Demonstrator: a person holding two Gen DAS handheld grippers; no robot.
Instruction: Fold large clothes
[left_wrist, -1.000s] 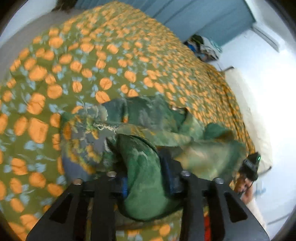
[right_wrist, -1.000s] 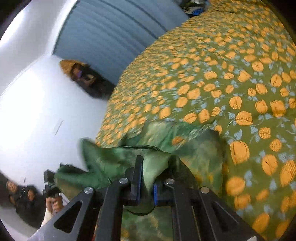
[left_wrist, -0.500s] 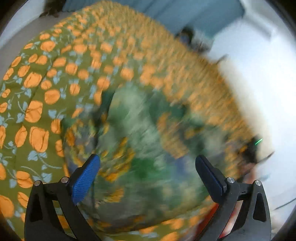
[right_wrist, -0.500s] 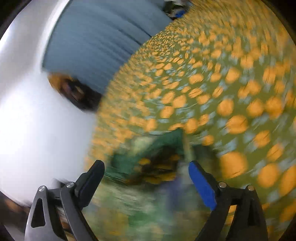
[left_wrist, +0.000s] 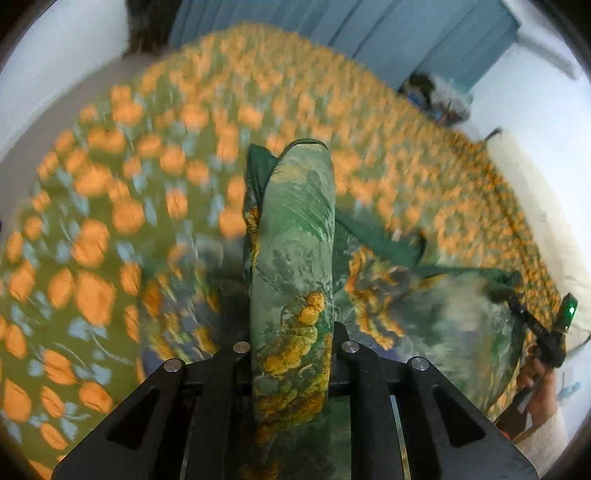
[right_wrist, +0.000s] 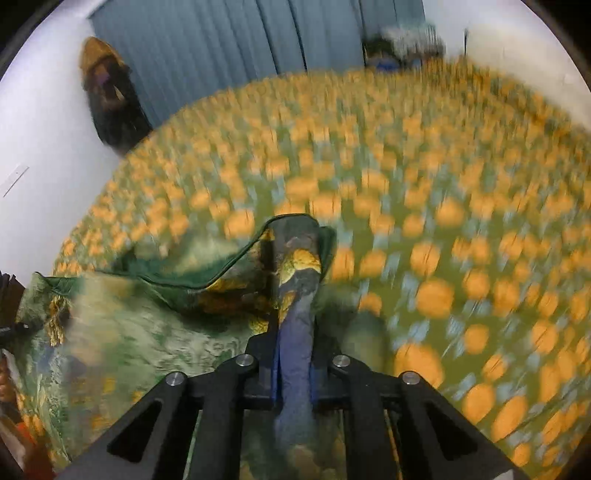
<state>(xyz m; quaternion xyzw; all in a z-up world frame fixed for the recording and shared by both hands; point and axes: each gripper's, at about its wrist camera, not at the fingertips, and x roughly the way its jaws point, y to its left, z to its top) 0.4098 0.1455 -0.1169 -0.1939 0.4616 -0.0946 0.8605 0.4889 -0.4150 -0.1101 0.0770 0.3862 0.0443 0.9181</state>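
Note:
A large green garment with yellow floral print (left_wrist: 295, 236) lies on a bed. My left gripper (left_wrist: 293, 350) is shut on a thick fold of it, which stands up between the jaws. My right gripper (right_wrist: 293, 362) is shut on another fold of the same garment (right_wrist: 295, 266). The cloth between them sags and spreads over the bed (right_wrist: 129, 332). The right gripper shows at the right edge of the left wrist view (left_wrist: 546, 332). Both views are motion blurred.
The bed cover (left_wrist: 129, 184) is olive green with orange flowers and fills both views. Blue curtains (right_wrist: 240, 44) hang behind the bed. A pile of things (left_wrist: 436, 96) sits at the far corner. White walls flank the bed; a dark object (right_wrist: 107, 96) stands by the curtain.
Both grippers held the garment, opened wide half a second ago, and are now shut on new folds of it. Both cameras have swung and the cloth has been lifted.

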